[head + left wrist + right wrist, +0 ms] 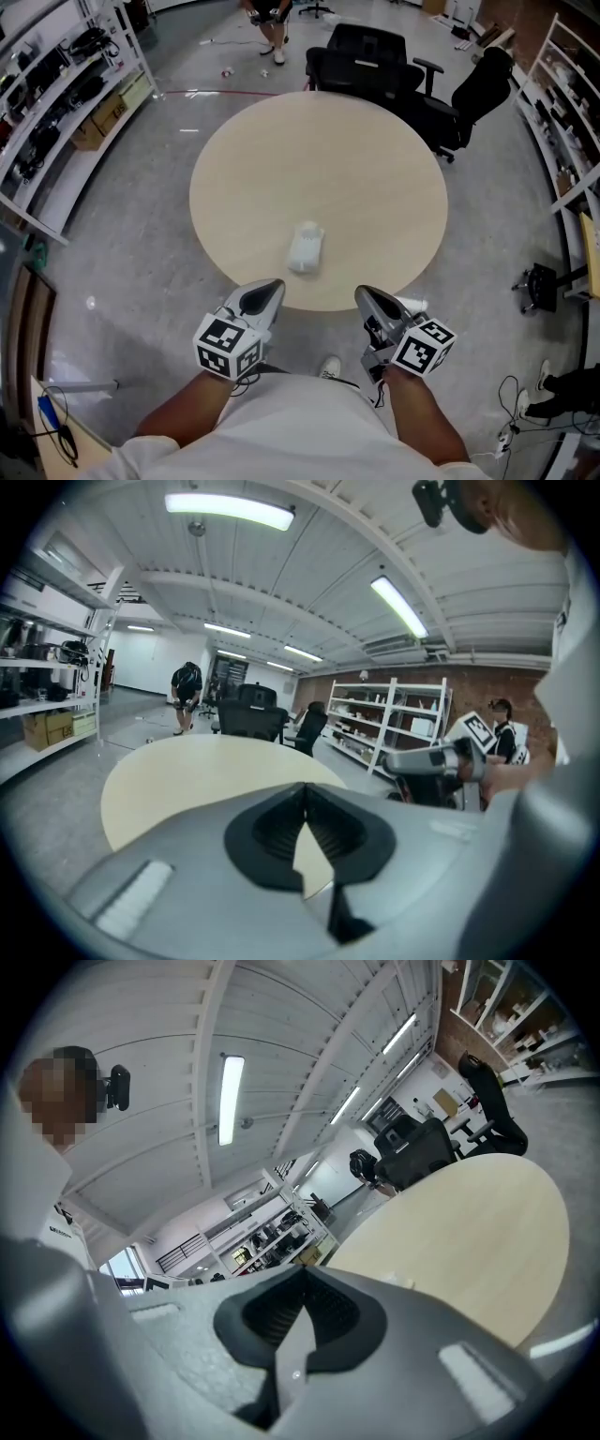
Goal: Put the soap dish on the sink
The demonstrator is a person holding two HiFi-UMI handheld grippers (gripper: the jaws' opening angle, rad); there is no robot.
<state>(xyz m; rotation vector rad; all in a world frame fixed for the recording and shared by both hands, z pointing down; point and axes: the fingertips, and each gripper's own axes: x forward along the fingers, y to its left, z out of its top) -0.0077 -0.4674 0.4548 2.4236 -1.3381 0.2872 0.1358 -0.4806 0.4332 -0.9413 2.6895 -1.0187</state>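
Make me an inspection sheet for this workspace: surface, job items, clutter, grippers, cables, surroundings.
Surface: round beige table, bare apart from one item.
Job's things: white soap dish lying near the table's near edge; no sink seen.
Clutter: nothing seen.
Grippers: left hand-held gripper and right hand-held gripper at the near edge, both shut, empty.
Cables: loose cables on the floor at right.
Surroundings: black office chairs beyond the table, shelving on both sides, a person far off.

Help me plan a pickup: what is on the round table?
One small white object lies on the round table, near its front edge. The left claw and right claw hide slivers of that edge.
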